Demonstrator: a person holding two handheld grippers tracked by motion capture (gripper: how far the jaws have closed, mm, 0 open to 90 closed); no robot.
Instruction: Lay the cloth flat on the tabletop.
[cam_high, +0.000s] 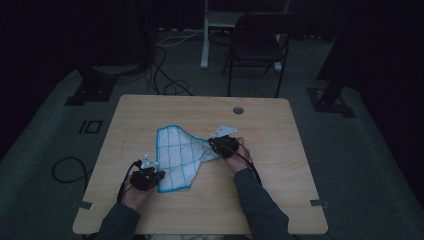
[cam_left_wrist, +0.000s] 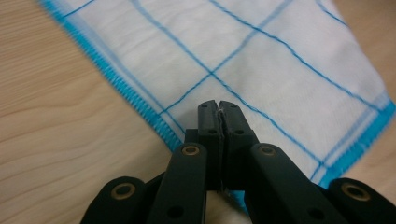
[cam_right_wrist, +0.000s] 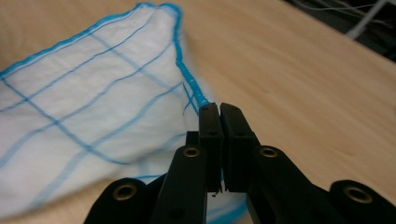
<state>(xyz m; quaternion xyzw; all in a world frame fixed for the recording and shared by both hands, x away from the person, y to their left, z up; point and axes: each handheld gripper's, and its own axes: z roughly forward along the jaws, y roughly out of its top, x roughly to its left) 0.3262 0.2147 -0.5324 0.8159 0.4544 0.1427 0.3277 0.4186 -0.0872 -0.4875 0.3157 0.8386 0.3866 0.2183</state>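
Two hand-held grippers work one white cloth (cam_high: 177, 157) with a blue grid and blue stitched hem, which lies on the near half of a light wooden table (cam_high: 260, 200), slightly left of its middle. Nearest the person, whose grey sleeves come in over the table's near edge, the left gripper (cam_high: 155, 177) sits at the cloth's near left corner. In the left gripper view its black jaws are pressed together with a thin fold of the cloth (cam_left_wrist: 261, 65) pinched between the pads, the blue hem running off to the left of the jaws and the rest of the fabric spread flat on the wood beyond them. A little farther in and to the right, the right gripper (cam_high: 216, 146) sits at the cloth's right corner, which is drawn out into a point toward it. In the right gripper view its jaws are also closed, with the blue hem of the cloth (cam_right_wrist: 84, 116) running down to their tips and white fabric showing beneath them; whether the pads truly bite the fabric cannot be told for sure, though the cloth rises and pulls taut toward them. Beyond the cloth the far half of the table is bare wood with a round cable hole (cam_high: 238, 110) near the far edge. Behind the table a black folding chair (cam_high: 257, 45) stands on the grey floor, with cables (cam_high: 165, 75) trailing to its left.
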